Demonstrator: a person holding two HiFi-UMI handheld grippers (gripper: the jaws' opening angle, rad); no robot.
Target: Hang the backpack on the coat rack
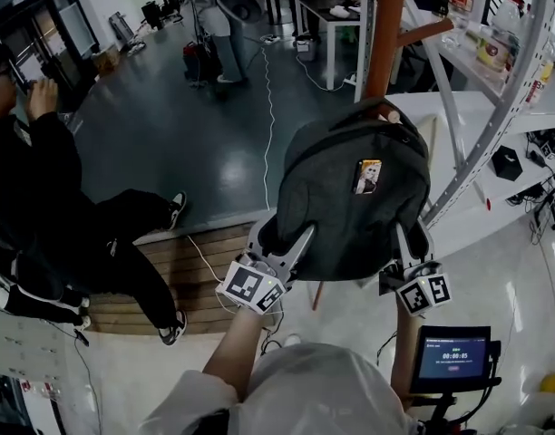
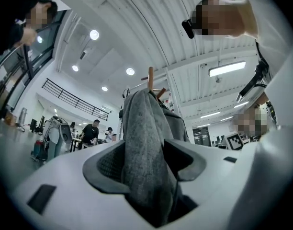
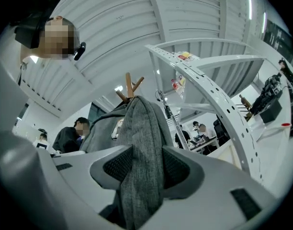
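A dark grey backpack (image 1: 355, 188) hangs with its top at a peg of the brown wooden coat rack (image 1: 384, 34). My left gripper (image 1: 282, 243) is at its lower left edge. In the left gripper view a fold of the backpack (image 2: 146, 138) lies between the jaws of the left gripper (image 2: 144, 159); it rests against one pad, with a dark gap at the other. My right gripper (image 1: 413, 254) is at the bag's lower right edge. In the right gripper view both pads of the right gripper (image 3: 141, 169) press on the grey backpack fabric (image 3: 142, 128). The rack's pegs (image 3: 129, 86) rise behind the bag.
A person in black (image 1: 42, 198) sits at the left beside a wooden platform (image 1: 196, 270). A white perforated shelf frame (image 1: 495, 125) stands close to the right of the rack. A small screen (image 1: 454, 356) sits at the lower right. Tables and gear stand at the back.
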